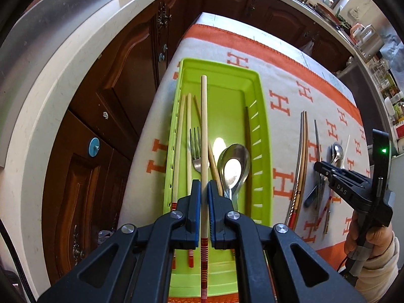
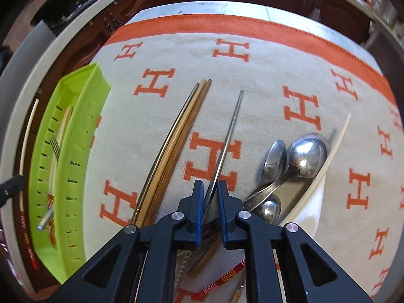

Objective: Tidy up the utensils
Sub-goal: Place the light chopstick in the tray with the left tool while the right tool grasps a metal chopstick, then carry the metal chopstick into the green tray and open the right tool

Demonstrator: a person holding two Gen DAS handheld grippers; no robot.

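My left gripper [image 1: 204, 184] is shut on a pale bamboo chopstick [image 1: 204, 126] with a red-striped end. It holds the chopstick lengthwise above the lime-green tray [image 1: 262, 116]. In the tray lie more bamboo chopsticks, a fork [image 1: 195, 146] and a steel spoon [image 1: 234, 166]. My right gripper [image 2: 210, 185] points down over the loose pile on the cloth. A slim metal chopstick [image 2: 233, 123] runs slantwise between its nearly closed pads, and a gap still shows beside it. Wooden chopsticks [image 2: 181, 126] lie to the left of the metal one, and steel spoons [image 2: 306, 151] to the right.
An orange-and-cream patterned cloth [image 2: 252, 75] covers the table. A white ceramic piece [image 2: 310, 209], a pale chopstick [image 2: 338, 136] and a red-striped chopstick [image 2: 227, 275] lie near the spoons. Dark wooden cabinets [image 1: 113, 80] and a worktop curve round the table's left and far sides. A hand [image 1: 373, 237] holds the right gripper.
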